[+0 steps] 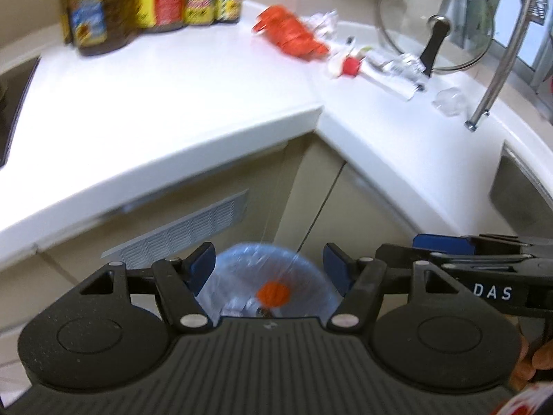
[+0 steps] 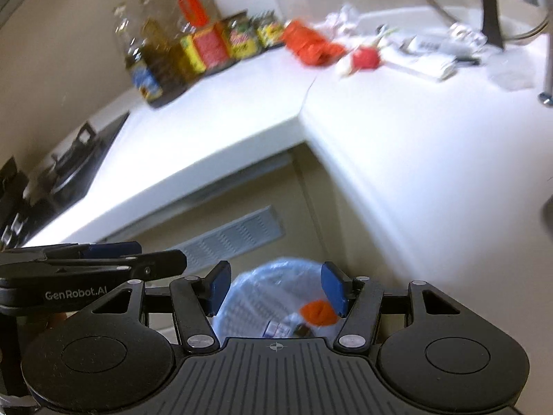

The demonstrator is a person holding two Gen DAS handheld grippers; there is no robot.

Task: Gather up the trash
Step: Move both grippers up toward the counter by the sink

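**Empty grippers over the bin, litter waiting on the counter**

Holding the left gripper [image 1: 269, 259] and the right gripper [image 2: 276, 283] side by side, directly above the bin [image 1: 242, 276]. Showing both sets of jaws standing apart, with nothing pinched between the blue pads; only seeing the bin far below through each gap. Aiming down into the bin's blue liner, probably so that anything released drops inside and not on the floor. Spotting an orange scrap [image 1: 273, 294] and some pale bits already lying in the liner.

Looking just behind the bin: beige cupboard doors with a vent grille [image 1: 183, 231]. Above and beyond the bin, following a white counter [image 1: 172, 103] bending round a corner. Finding the remaining trash well beyond the bin, near that corner: an orange wrapper [image 1: 293, 34], a red cap [image 1: 350, 66], flattened packets [image 1: 394, 72] and a clear plastic piece [image 1: 449, 100] to the bin's far right. Likely needing a long forward reach for these.

Farther back, noting a glass lid [image 1: 414, 17] leaning upright beside a tap [image 1: 501, 62], bottles and jars [image 1: 155, 3] to the bin's far left, and a stove [image 2: 69, 166] further left.
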